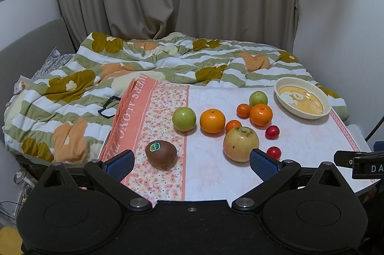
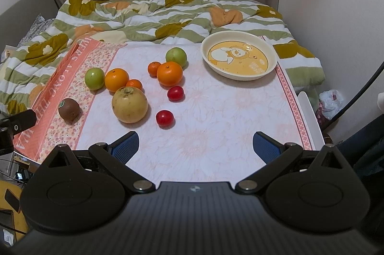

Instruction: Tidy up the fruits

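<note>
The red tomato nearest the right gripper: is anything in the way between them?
No. Only bare tablecloth lies between the open right gripper and that tomato. The big yellow apple sits off to its left, apart.

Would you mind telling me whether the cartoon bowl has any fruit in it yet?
Empty. The bowl shows its whole printed bottom in both views, and every fruit, such as the kiwi, lies outside it on the tablecloth.

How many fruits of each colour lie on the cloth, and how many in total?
Green: 2
Orange: 4
Red: 2
Yellowish: 1
Brown: 1
Total: 10
</note>
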Available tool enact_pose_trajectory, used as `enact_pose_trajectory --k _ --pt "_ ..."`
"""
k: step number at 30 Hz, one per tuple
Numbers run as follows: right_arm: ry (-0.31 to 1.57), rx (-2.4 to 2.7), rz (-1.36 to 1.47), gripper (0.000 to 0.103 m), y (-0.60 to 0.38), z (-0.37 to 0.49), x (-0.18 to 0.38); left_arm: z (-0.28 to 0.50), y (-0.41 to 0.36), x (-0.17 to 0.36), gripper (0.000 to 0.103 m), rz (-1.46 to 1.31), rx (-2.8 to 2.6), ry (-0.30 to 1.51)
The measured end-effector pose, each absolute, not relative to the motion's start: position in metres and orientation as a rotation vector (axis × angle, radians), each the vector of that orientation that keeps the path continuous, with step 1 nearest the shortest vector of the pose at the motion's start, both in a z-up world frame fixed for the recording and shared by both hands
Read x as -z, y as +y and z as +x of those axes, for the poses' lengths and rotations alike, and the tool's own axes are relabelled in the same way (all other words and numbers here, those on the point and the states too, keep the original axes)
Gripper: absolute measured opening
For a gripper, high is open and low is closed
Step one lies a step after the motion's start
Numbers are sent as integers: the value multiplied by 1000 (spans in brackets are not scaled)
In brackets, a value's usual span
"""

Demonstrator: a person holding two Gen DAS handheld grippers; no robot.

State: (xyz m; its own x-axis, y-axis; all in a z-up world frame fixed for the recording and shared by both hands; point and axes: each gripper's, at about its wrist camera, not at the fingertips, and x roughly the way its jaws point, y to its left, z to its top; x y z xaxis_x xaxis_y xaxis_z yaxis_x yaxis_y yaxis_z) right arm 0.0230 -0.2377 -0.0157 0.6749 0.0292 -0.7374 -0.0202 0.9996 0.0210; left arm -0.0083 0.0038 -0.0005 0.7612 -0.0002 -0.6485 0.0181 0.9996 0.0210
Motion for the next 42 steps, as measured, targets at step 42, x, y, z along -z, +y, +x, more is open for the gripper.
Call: enact_pose_trajectory --k 42 --pt "873 -69 26 103 -210 35 18 12 26 5 103 60 20 769"
